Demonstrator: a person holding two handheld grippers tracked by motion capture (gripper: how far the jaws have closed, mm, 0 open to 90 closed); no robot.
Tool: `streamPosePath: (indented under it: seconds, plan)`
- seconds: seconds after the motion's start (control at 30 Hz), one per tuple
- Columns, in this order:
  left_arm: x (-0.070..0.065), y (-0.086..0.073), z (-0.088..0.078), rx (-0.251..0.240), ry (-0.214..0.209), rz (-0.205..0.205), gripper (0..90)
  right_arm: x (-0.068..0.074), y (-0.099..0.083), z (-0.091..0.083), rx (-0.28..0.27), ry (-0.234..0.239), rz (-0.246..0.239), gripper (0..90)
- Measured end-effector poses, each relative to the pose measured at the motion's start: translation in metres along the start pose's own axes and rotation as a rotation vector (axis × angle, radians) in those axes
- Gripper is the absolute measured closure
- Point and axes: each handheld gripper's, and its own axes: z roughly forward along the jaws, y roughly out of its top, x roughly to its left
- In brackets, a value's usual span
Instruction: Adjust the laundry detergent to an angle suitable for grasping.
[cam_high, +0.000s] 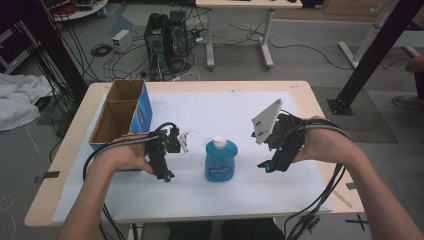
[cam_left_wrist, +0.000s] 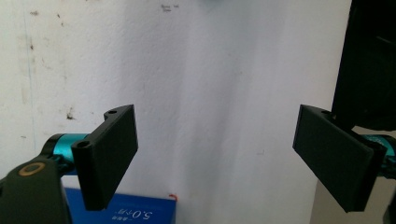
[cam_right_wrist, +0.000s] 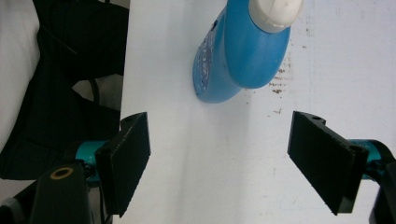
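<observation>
We see the surface spread across the middle of the high view under a white sheet, with a cardboard box with blue sides at the centre left.

At the middle of that frame stands the blue bottle, upright on the sheet, its white cap on top, so its long axis runs straight up from the surface. It stands between our two tools. The left tool lies just left of the bottle at about the same height in the frame; the right tool lies to its right, a little farther off. We judge the left one slightly nearer, though both are close enough to reach.

In the right gripper view the bottle shows in the upper middle, beyond the jaws and somewhat left of the line between them, so this tool would need to go forward to bring the body between the pads.

The left tool stands wide, with nothing but bare sheet between its jaws and a corner of the box at the lower left of its view. The right tool is also apart and empty, touching nothing.
</observation>
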Motion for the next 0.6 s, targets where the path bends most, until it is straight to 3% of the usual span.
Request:
streamPosePath:
  seconds: [0.13,0.17,0.33,0.37,0.47,0.53,0.57,0.6]
  plan:
    - [0.0004,-0.0018,0.0003,0.016,-0.001,0.003,14.1,-0.0004,-0.0002,-0.0005,-0.003,-0.004,-0.001,20.4]
    - [0.0017,-0.0025,-0.0013,0.030,-0.001,0.022,14.1,-0.0007,-0.0003,-0.0005,-0.004,-0.005,0.000,20.4]
    - [0.0020,-0.0034,-0.0015,0.023,-0.001,0.019,14.1,-0.0024,0.0006,0.0011,0.002,-0.005,0.002,20.4]
    - [0.0020,-0.0035,-0.0013,0.023,0.000,0.019,14.1,-0.0036,0.0005,0.0011,0.006,-0.001,-0.016,20.3]
    - [0.0004,-0.0033,-0.0001,0.013,-0.002,0.006,14.1,-0.0023,0.0007,0.0025,0.006,-0.006,0.005,20.4]
    - [0.0006,-0.0029,-0.0011,0.018,0.010,0.012,14.1,-0.0029,0.0002,0.0022,0.010,-0.005,-0.007,20.3]
    - [0.0002,-0.0025,-0.0006,0.019,-0.006,0.015,14.1,-0.0041,-0.0018,0.0021,0.012,-0.007,-0.043,20.4]
    - [0.0000,-0.0020,-0.0010,0.017,-0.002,0.017,14.1,-0.0018,-0.0013,0.0029,-0.011,-0.017,0.013,20.3]
